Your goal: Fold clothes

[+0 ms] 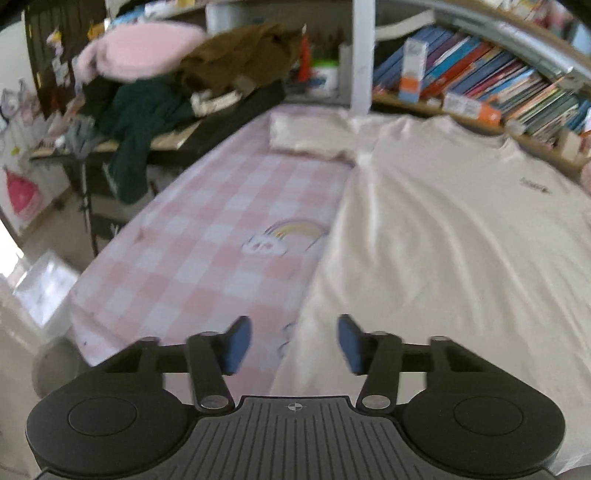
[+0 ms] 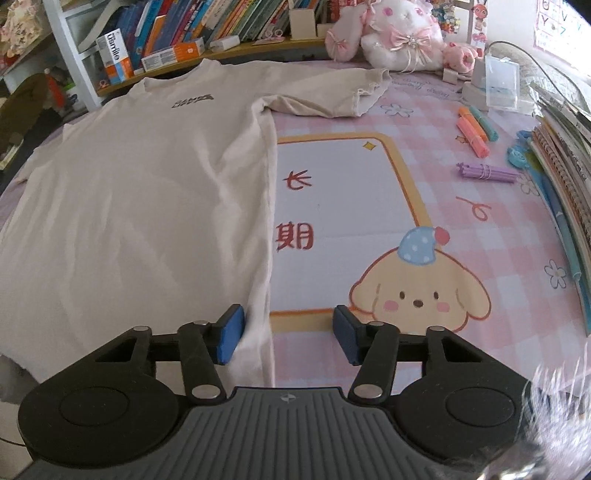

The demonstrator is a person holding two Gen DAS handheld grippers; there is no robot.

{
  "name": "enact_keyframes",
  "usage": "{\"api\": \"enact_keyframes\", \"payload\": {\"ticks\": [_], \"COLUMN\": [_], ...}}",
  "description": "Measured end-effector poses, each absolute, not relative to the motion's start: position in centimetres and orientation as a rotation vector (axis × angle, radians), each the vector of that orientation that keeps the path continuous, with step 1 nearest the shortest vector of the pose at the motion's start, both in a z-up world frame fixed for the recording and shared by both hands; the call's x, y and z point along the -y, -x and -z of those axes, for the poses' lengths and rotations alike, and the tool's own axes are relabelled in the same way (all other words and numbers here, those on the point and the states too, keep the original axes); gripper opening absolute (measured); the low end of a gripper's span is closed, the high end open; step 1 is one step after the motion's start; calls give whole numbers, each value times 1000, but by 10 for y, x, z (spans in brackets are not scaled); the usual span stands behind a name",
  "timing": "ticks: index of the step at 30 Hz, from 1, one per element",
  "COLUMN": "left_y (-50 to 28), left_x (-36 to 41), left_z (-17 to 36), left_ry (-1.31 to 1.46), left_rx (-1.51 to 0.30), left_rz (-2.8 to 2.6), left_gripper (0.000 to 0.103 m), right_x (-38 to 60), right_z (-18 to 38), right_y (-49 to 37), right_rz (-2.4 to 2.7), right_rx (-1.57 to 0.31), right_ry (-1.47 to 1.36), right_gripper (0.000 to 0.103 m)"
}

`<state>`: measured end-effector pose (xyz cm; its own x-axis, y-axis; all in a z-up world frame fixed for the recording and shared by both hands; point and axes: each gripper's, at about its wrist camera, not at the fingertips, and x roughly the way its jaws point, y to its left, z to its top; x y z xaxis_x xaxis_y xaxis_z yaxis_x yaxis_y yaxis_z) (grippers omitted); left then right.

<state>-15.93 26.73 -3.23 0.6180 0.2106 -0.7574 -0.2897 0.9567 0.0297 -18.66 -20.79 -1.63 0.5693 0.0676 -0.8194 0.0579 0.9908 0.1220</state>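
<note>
A cream T-shirt (image 2: 140, 192) lies spread flat, front up, on a surface covered with a pink checked cloth (image 2: 461, 221). A small dark logo (image 2: 192, 100) sits on the shirt's chest. In the right wrist view, one short sleeve (image 2: 332, 94) stretches out from the shirt toward a white plush rabbit (image 2: 400, 35) by the back edge. The shirt's side hem runs down beside a printed panel with a cartoon puppy (image 2: 417, 291) on the cloth.

The right tool (image 2: 289, 334) hovers at the shirt's lower corner with its jaws spread wide and nothing between them; its left blue pad is at the shirt's edge, though contact cannot be judged, and its right pad is over the bare cloth beside the shirt.

The left tool (image 1: 294, 343) is also wide apart and empty, above the shirt's opposite side edge near the bottom, one pad over the checked cloth, the other over the fabric. A rainbow print (image 1: 284, 236) shows on the cloth just beside the shirt there, and the other sleeve (image 1: 310, 134) lies folded out from the shirt.

Behind the shirt's collar runs a shelf of books (image 2: 221, 22). Highlighter pens (image 2: 474, 129) and stacked notebooks (image 2: 565, 158) lie well away from the shirt, beyond the printed panel. A pile of dark clothes (image 1: 155, 99) sits on a separate desk beyond the shirt's far sleeve.
</note>
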Motion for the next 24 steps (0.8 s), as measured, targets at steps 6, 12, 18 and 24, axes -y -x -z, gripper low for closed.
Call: {"api": "enact_keyframes", "payload": {"ticks": [6,12,18,24], "left_y": [153,151,156,163], "left_x": [-267,-277,-275,-276], "left_z": [43,44,44,42], "left_ry": [71,56,-12,27], "left_rx": [-910,-915,-907,-908], "left_rz": [-199,-273,-196,-160], "left_gripper": [21,3,3,3], "right_x": [190,172,169,174], "right_z": [17,17,17,17], "right_y": [195,201,204,204], "right_rz": [-23,-47,-14,30], "right_rx": [-968,-974,-972,-974], "right_ry": [-98,-121,-121,-128], "right_gripper": [23,6,4,4]}}
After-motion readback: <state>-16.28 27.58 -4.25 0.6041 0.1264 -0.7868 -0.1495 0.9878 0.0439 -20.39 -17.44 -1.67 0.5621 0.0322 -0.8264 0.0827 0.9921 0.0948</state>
